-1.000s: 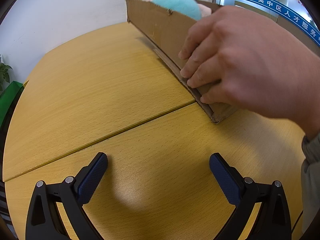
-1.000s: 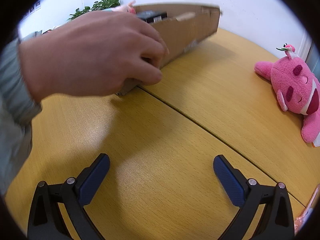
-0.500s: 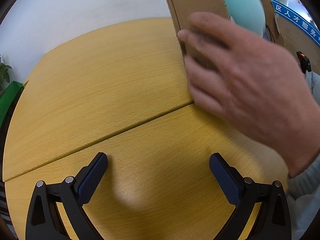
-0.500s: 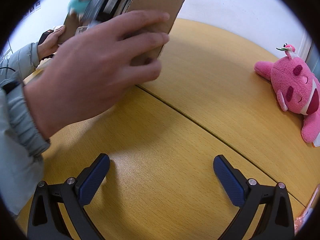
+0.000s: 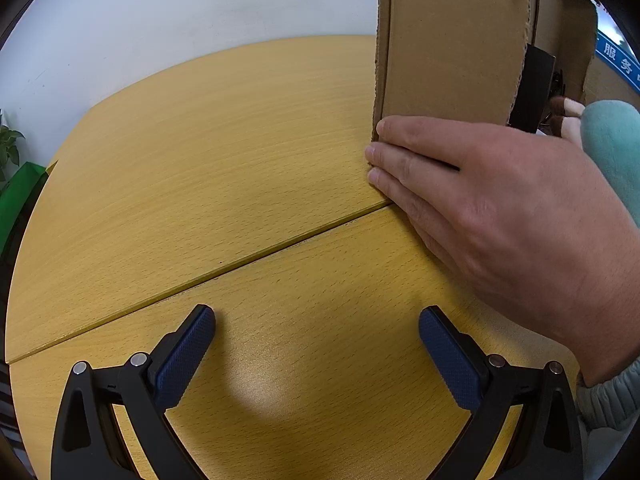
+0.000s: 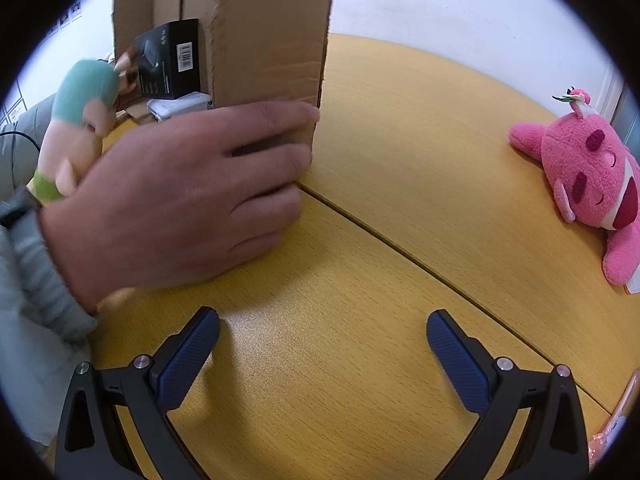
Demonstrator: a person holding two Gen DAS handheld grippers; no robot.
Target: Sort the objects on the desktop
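Observation:
A bare hand [image 5: 500,208] grips a cardboard box [image 5: 452,36] tipped up on end on the wooden table [image 5: 200,168]; the hand [image 6: 180,196] and box [image 6: 272,32] also show in the right wrist view. A teal-headed plush doll [image 6: 80,108], a black carton [image 6: 170,60] and a white item [image 6: 180,106] tumble from the box. The doll's teal head [image 5: 612,148] shows at right in the left wrist view. A pink plush bear [image 6: 588,184] lies at right. My left gripper [image 5: 316,340] and right gripper [image 6: 322,342] are both open and empty, low over the table.
A seam runs diagonally across the table [image 6: 400,240]. A green plant and bag [image 5: 16,184] stand past the table's left edge. A pink wrapped item [image 6: 612,432] lies at the table's lower right edge. A white wall is behind.
The hand has tipped the box from lying flat to standing on end. The doll and cartons are spilling out of it. Both grippers have stayed still and open.

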